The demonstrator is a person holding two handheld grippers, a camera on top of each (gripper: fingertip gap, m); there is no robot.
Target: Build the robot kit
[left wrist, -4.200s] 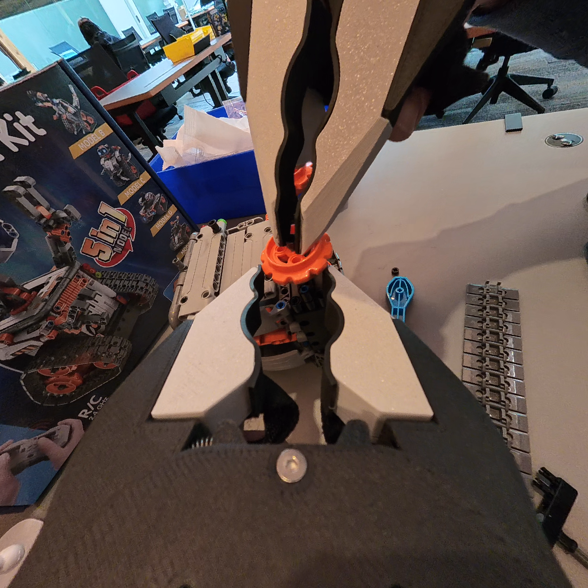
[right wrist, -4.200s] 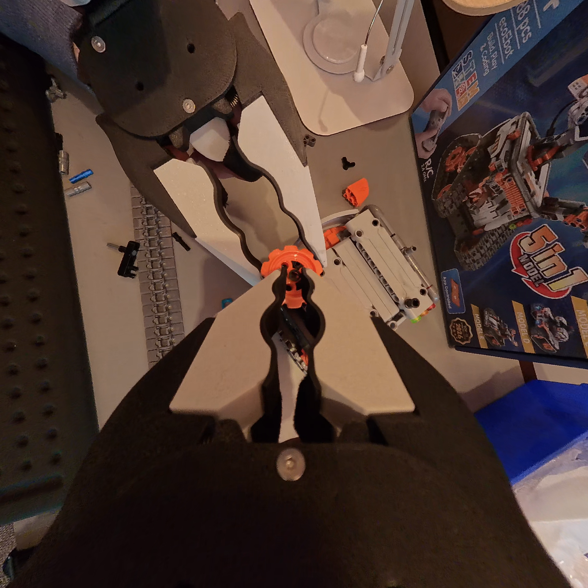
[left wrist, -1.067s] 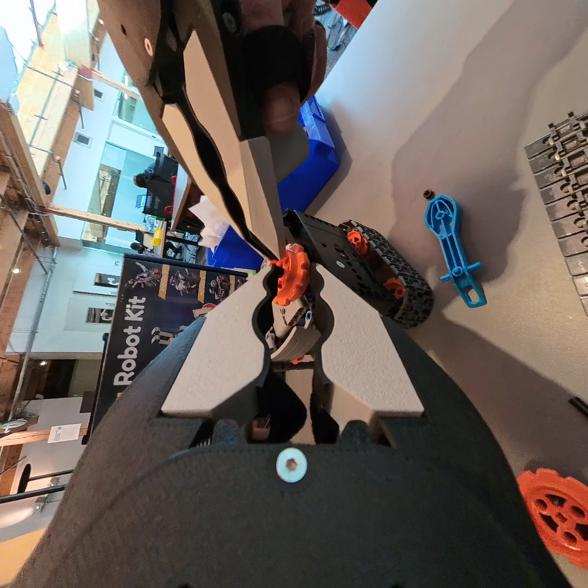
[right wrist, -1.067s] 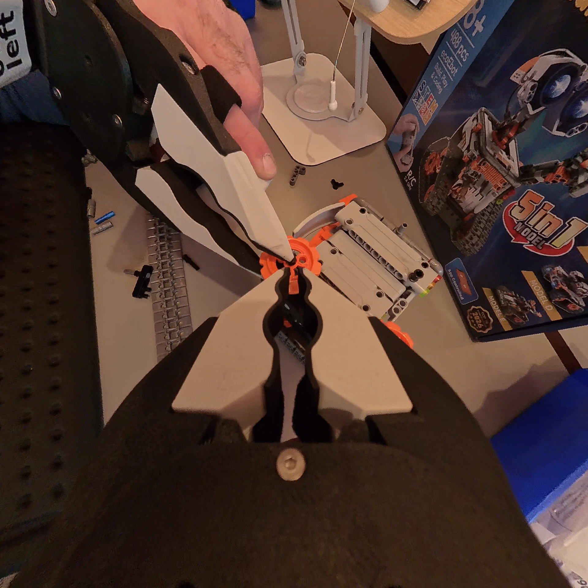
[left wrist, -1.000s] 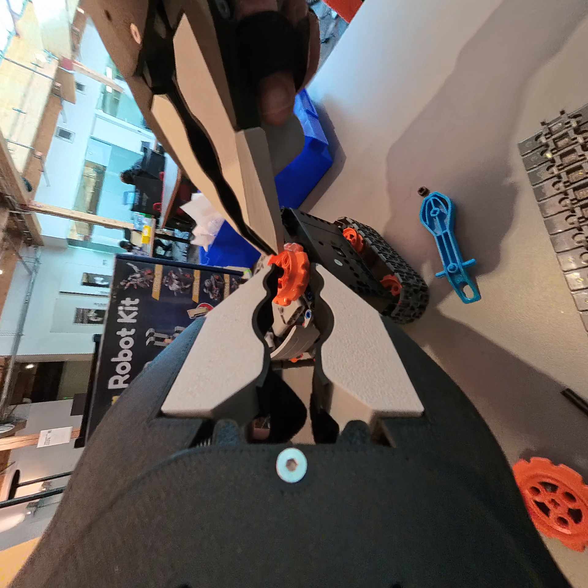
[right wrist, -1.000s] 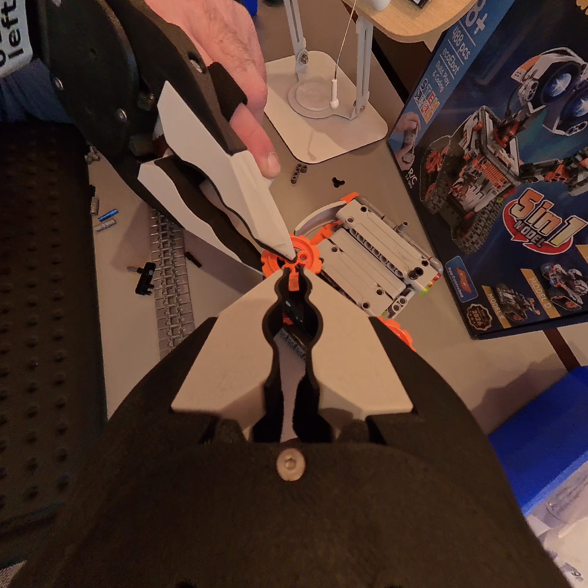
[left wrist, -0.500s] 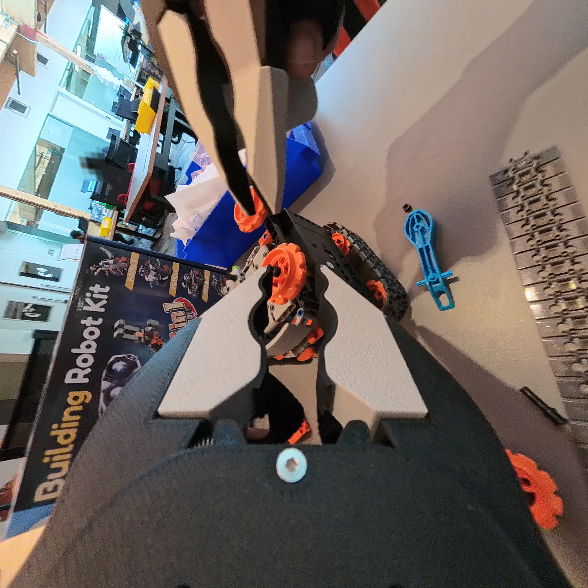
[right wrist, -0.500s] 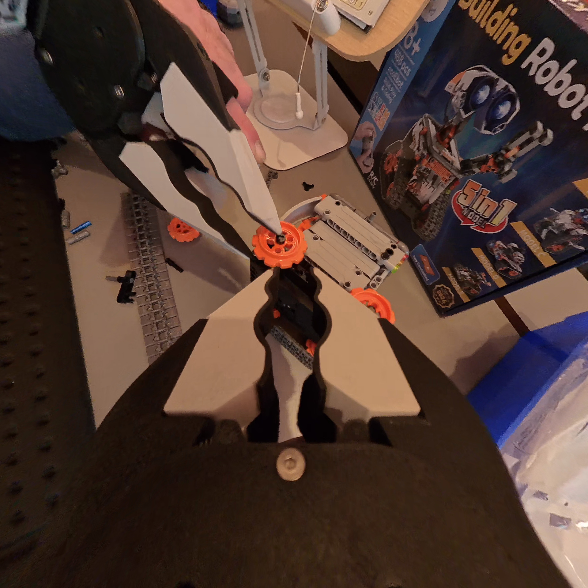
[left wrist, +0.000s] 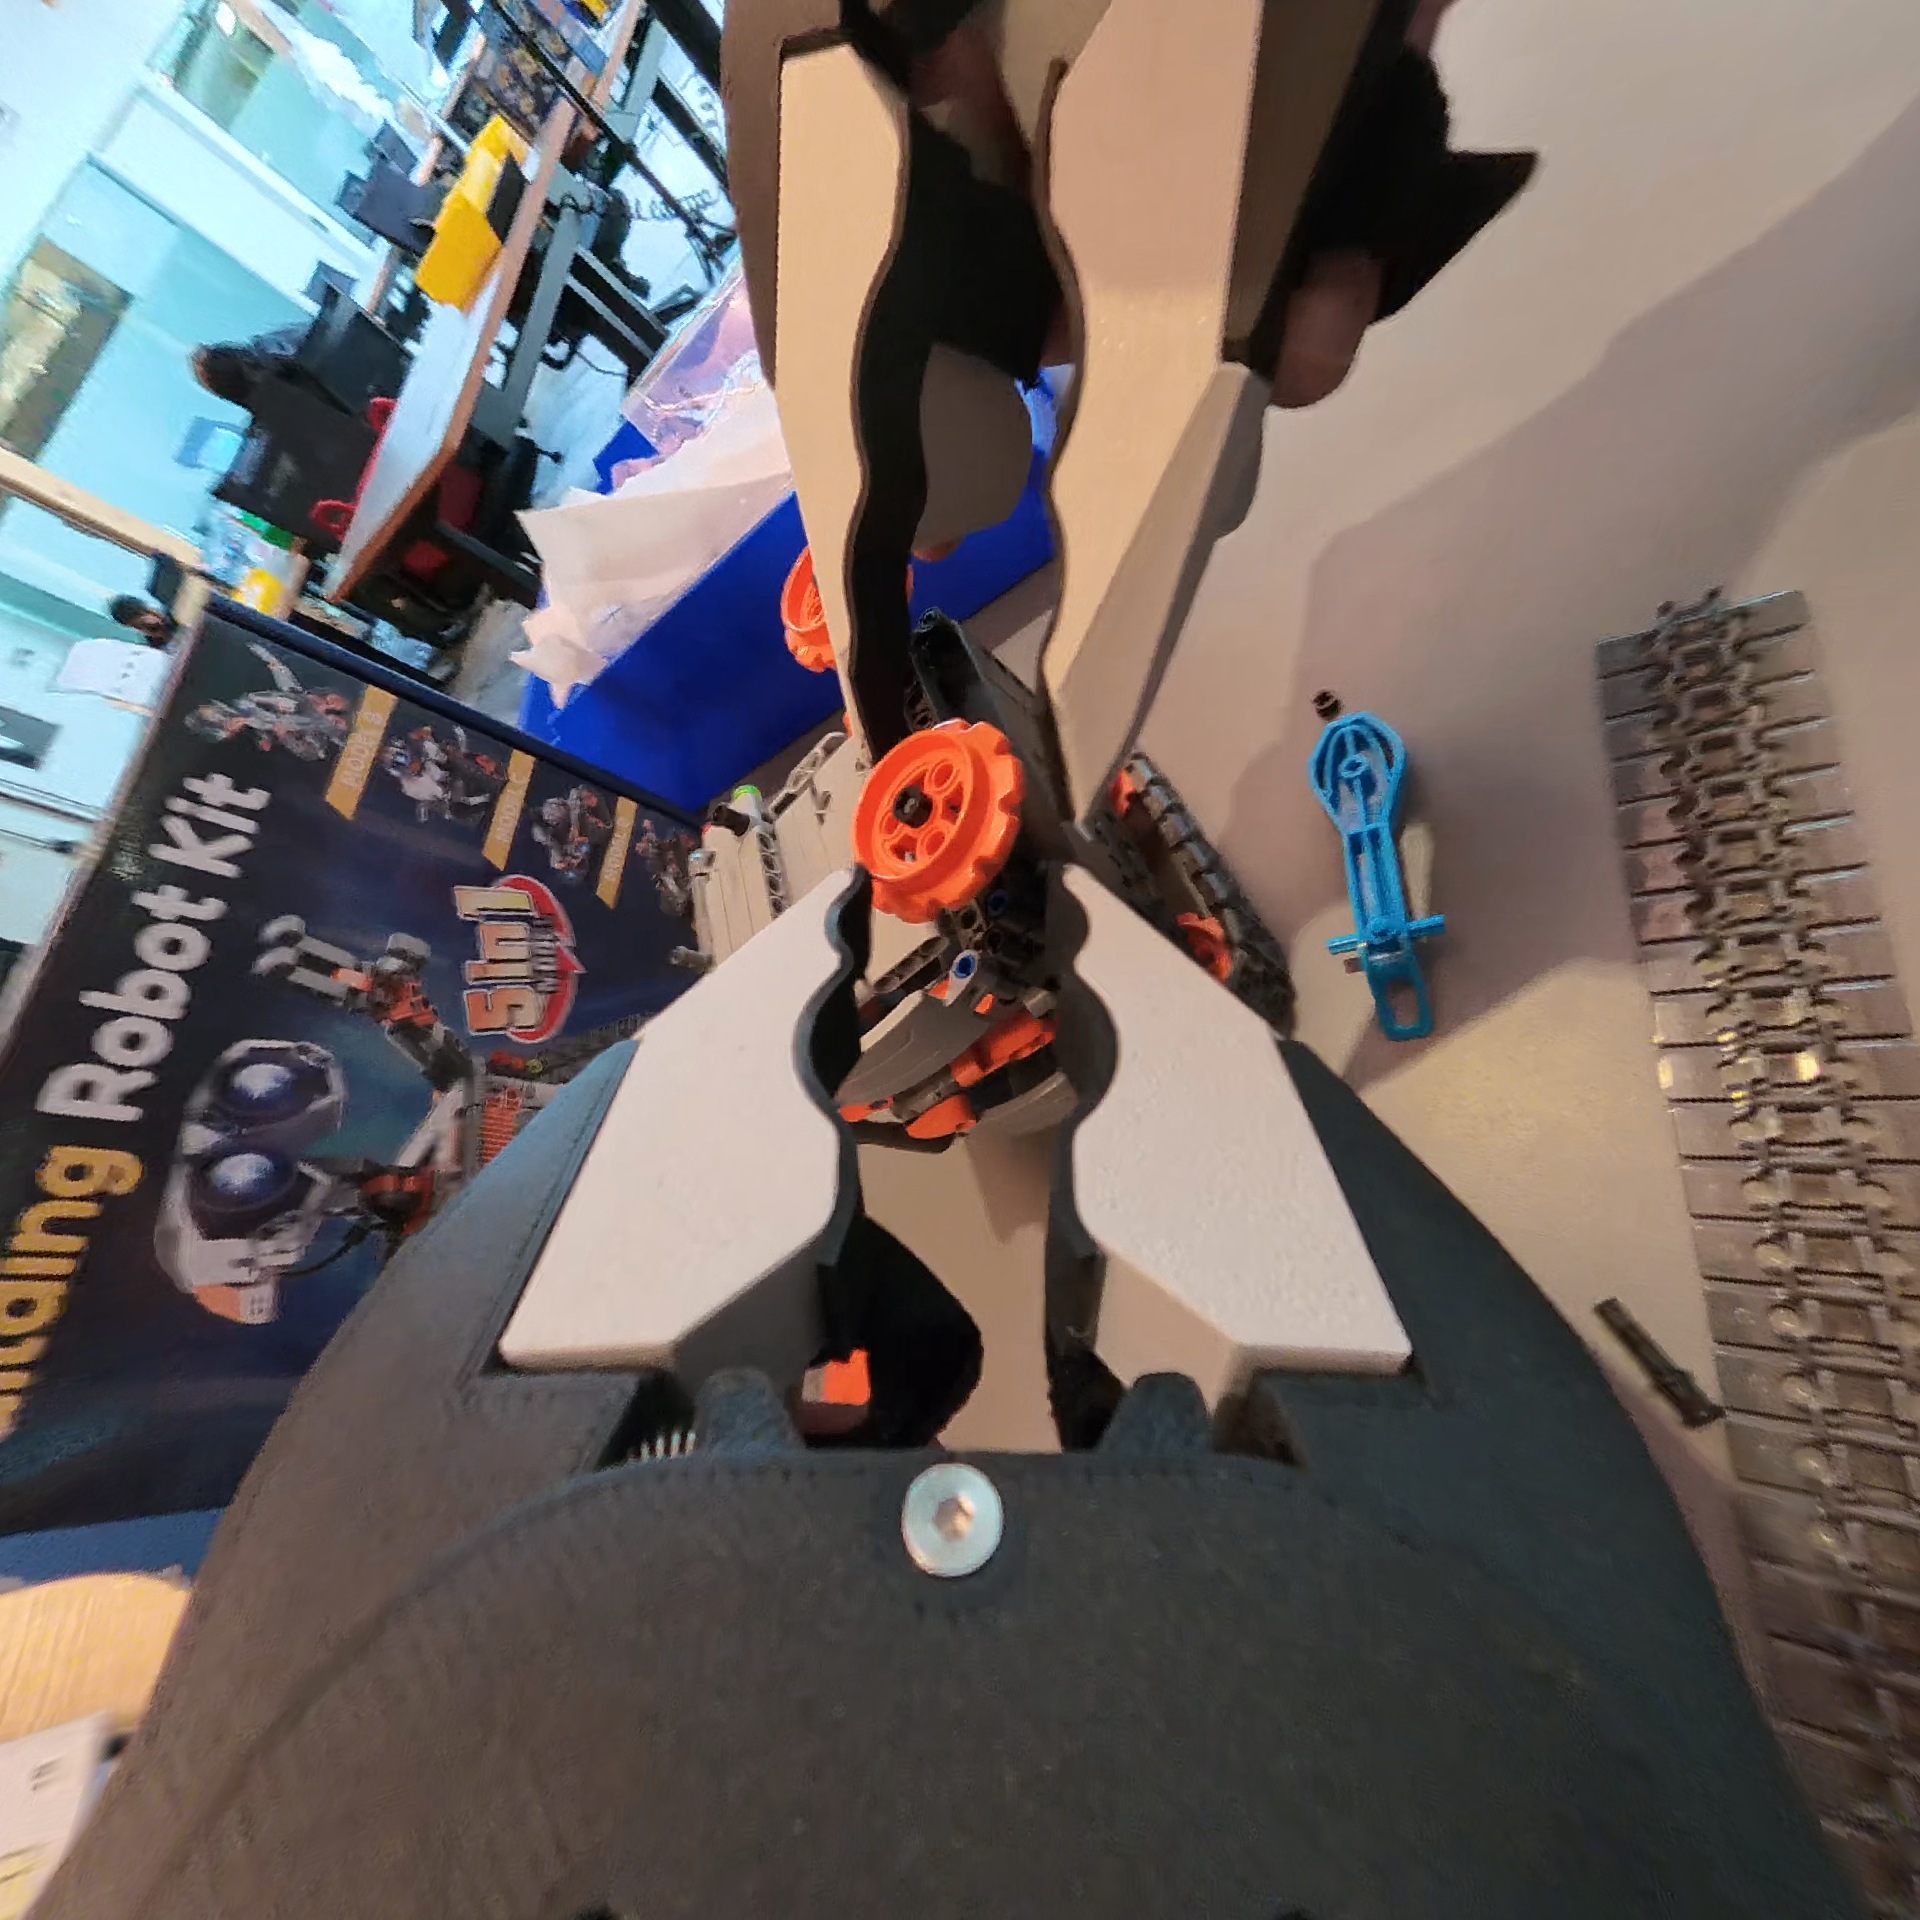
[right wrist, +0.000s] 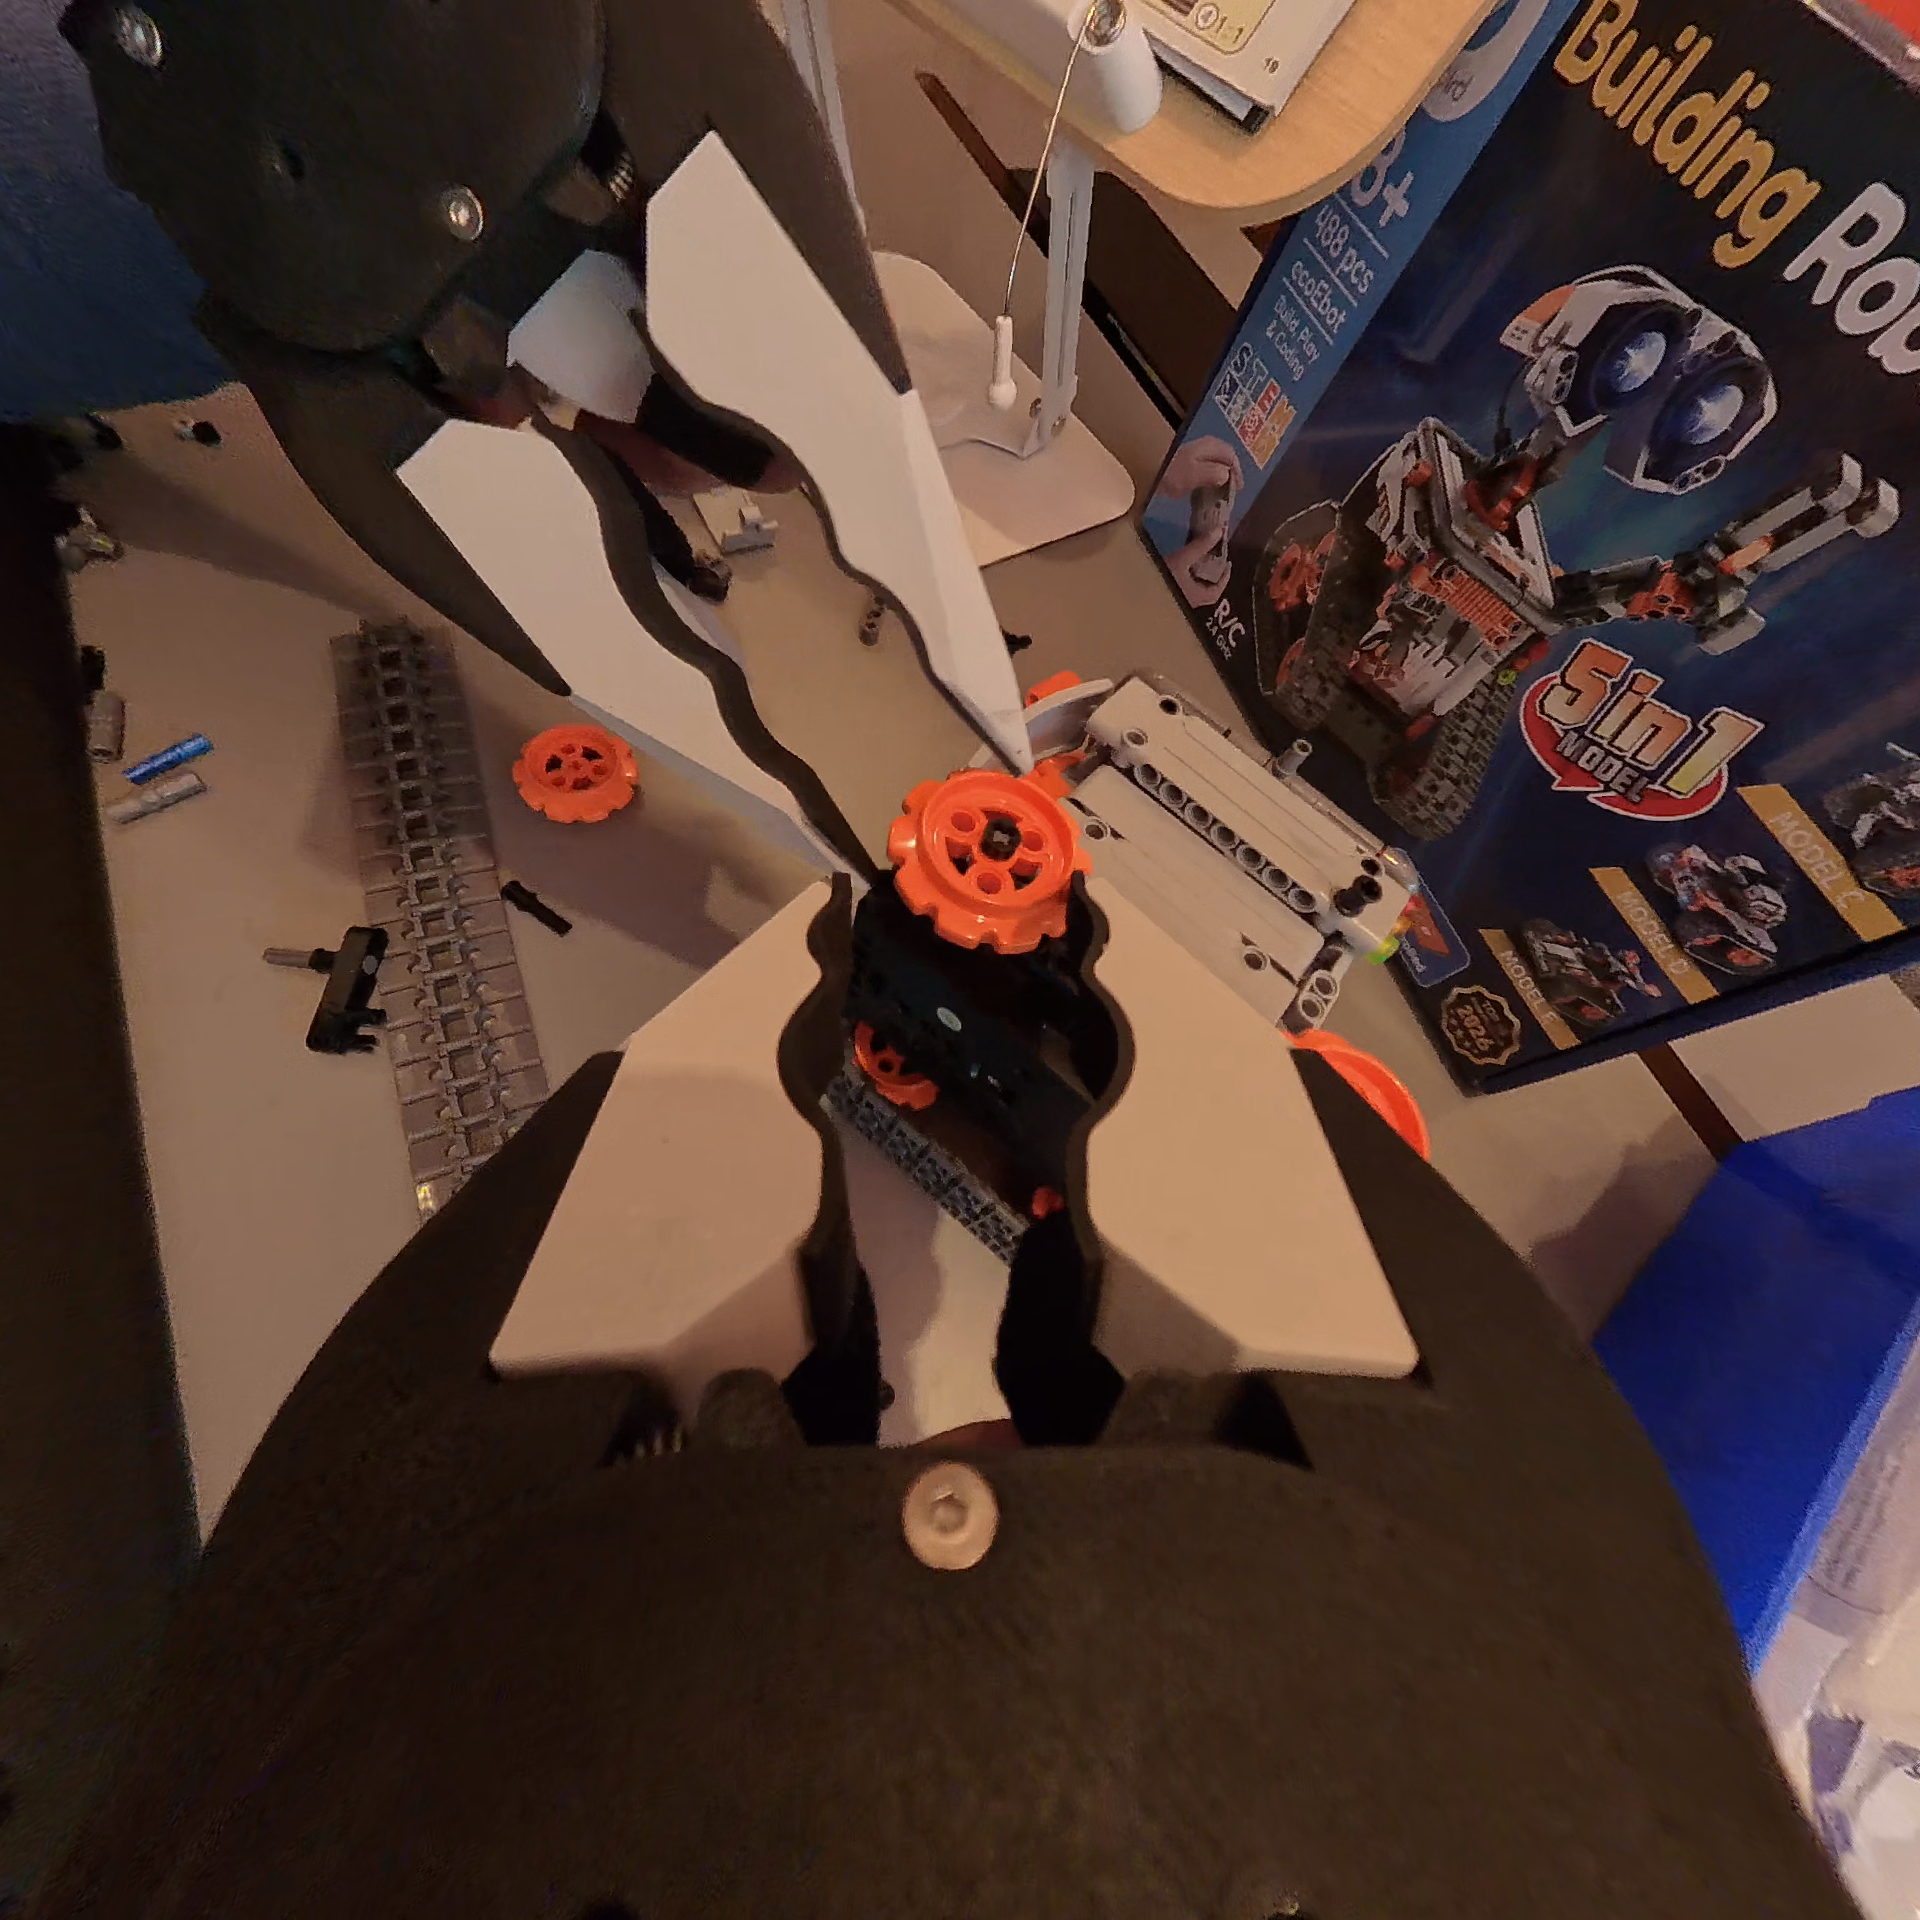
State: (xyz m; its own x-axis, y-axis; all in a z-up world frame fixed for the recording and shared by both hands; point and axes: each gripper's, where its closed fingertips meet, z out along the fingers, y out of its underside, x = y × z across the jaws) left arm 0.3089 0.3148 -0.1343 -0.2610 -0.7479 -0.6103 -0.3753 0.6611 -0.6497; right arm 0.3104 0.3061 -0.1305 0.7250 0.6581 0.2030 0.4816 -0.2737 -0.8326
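Left tongs (left wrist: 951, 914) gripped the tracked robot model (left wrist: 966, 997). Right tongs (right wrist: 951, 914), parted, straddled its orange sprocket wheel (right wrist: 987, 857) directly ahead, axle facing them.

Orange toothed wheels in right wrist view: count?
4: big wheel atop the model, small wheel lower on it, loose wheel beside the track strip, half-hidden wheel at right. More may be hidden.

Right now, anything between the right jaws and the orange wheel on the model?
Nothing visible. The orange wheel sits right at the right gripper tips, jaws apart astride the black chassis below it. The left gripper crowds the wheel from the far side.
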